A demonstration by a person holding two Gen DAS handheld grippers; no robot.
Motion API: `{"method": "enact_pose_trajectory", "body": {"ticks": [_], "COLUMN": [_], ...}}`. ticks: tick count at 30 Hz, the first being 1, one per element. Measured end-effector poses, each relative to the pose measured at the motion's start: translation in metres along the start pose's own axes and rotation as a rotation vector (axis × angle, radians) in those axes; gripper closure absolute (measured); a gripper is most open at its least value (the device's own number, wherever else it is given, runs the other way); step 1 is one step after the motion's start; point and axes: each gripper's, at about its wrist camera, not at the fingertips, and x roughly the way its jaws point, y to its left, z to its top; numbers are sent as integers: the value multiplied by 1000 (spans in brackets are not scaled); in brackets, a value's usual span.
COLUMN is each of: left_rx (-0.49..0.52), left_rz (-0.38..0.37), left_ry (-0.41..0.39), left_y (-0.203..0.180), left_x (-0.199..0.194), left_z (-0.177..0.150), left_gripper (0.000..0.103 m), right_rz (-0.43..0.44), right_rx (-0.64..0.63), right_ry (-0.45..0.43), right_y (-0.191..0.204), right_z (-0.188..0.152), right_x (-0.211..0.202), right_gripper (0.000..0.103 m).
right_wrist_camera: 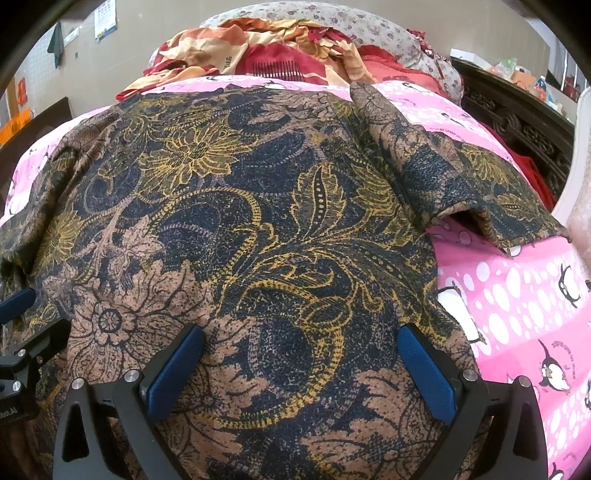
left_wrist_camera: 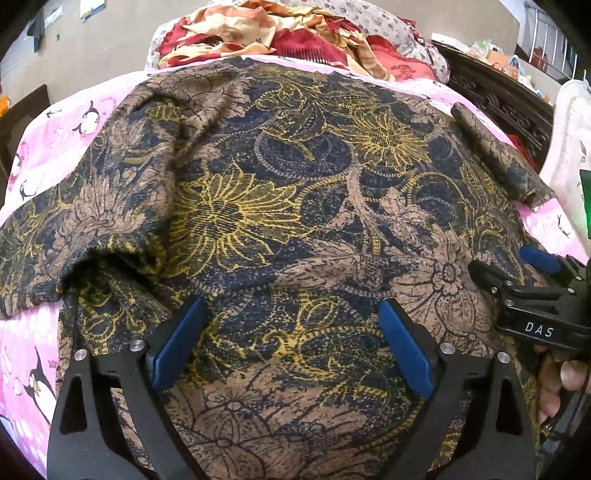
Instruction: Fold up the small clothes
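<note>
Left wrist view: left tool (left_wrist_camera: 291, 343), blue pads spread wide, nothing between them, poised over the near part of the garment (left_wrist_camera: 236, 206).
- Garment: brown, navy and yellow floral knit, spread across a bed on a pink penguin-print sheet (left_wrist_camera: 48, 144); one sleeve (left_wrist_camera: 495, 155) lies at the right, a fold bulges at the left.
- Right tool (left_wrist_camera: 532, 269): enters at the right edge, resting over the garment's right side; a hand (left_wrist_camera: 557, 384) grips its handle.
- Bedding (left_wrist_camera: 280, 33): heap of red and cream floral cloth at the far end of the bed.

Right wrist view: right tool (right_wrist_camera: 301, 365), pads likewise spread apart, empty, above the garment (right_wrist_camera: 258, 221).
- Sleeve (right_wrist_camera: 424, 166): folded inward at upper right, its cuff opening lifted off the sheet (right_wrist_camera: 517, 314).
- Left tool (right_wrist_camera: 22, 332): partly visible at the left edge.
- Dark carved wooden furniture (right_wrist_camera: 517, 122) beyond the bed at the right.
</note>
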Motion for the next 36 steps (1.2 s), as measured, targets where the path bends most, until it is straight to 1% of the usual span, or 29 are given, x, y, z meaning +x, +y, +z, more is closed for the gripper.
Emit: {"method": "enact_pose_trajectory", "body": {"ticks": [1, 4, 5, 9, 12, 25, 29, 36], "left_rx": [0, 9, 18, 24, 26, 46, 35, 35], "left_rz": [-2, -17, -17, -10, -7, 24, 12, 11], "left_ry": [1, 9, 14, 13, 12, 11, 10, 9], "left_y": [0, 0, -2, -3, -5, -9, -8, -8], "left_x": [0, 1, 2, 3, 4, 5, 5, 5], "left_z": [0, -2, -1, -2, -1, -3, -3, -3], "left_gripper": [8, 1, 1, 1, 1, 0, 0, 0], "right_rz": [-1, -9, -10, -21, -10, -20, -21, -25], "right_rx": [-1, -5, -6, -13, -2, -16, -16, -19], "right_ry": [0, 2, 5, 15, 26, 20, 19, 14], "right_y": [0, 1, 1, 4, 1, 4, 5, 6], "right_z": [0, -1, -1, 2, 5, 3, 3, 2], "right_x": [0, -1, -1, 0, 1, 1, 1, 0], "right_gripper": [0, 0, 0, 0, 0, 0, 0, 0]}}
